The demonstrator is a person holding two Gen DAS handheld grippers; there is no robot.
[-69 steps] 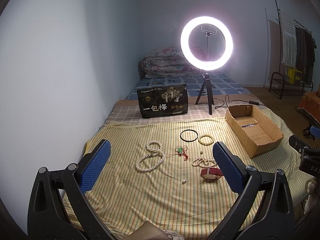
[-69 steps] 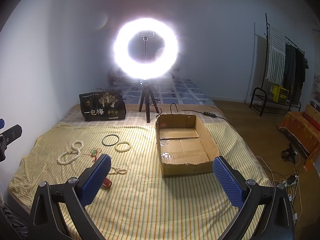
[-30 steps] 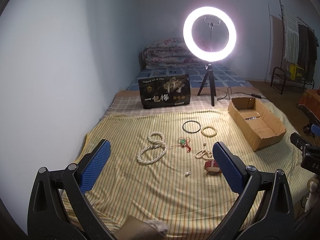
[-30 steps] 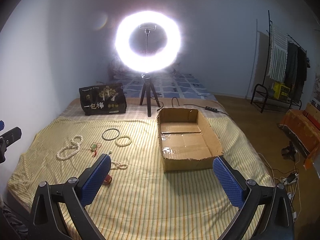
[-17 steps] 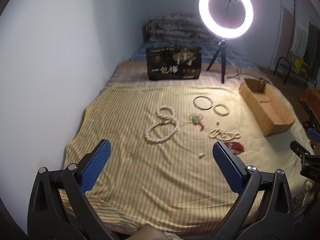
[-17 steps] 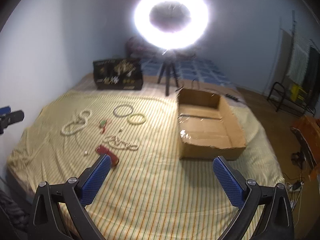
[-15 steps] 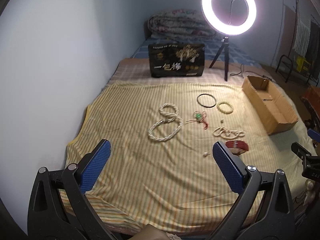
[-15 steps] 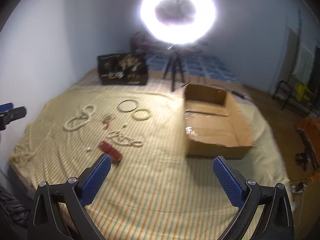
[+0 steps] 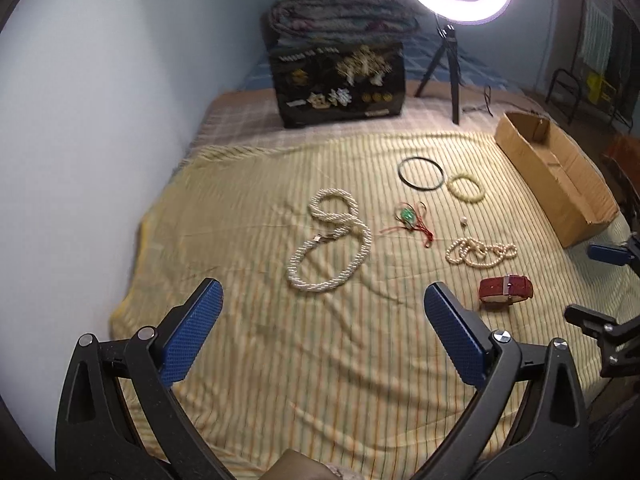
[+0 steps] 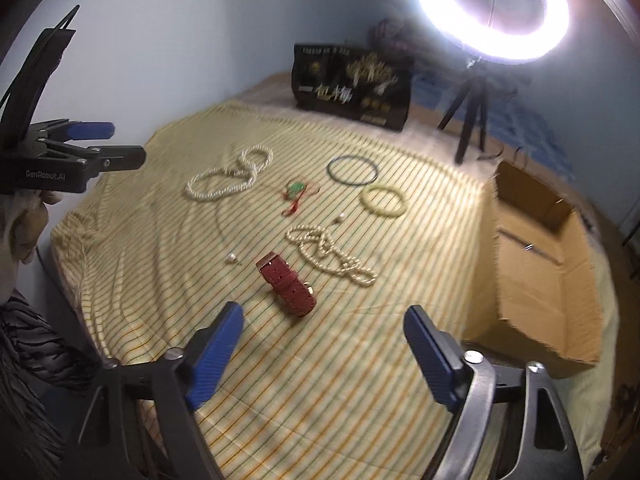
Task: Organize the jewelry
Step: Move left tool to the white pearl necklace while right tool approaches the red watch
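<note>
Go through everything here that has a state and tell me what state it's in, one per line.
Left gripper: open, empty.
Right gripper: open, empty.
Cardboard box: open, no jewelry visible inside.
Ring light: on.
Red watch strap: lying on the cloth.
Thick pearl necklace: clasped, looped.

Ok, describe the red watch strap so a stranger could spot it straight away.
Start at the cardboard box on the striped yellow sheet. Beside its near corner lies a tangled pearl strand, and just nearer the camera sits the watch strap. It is the only dark red, flat band among pale beads and rings.
</note>
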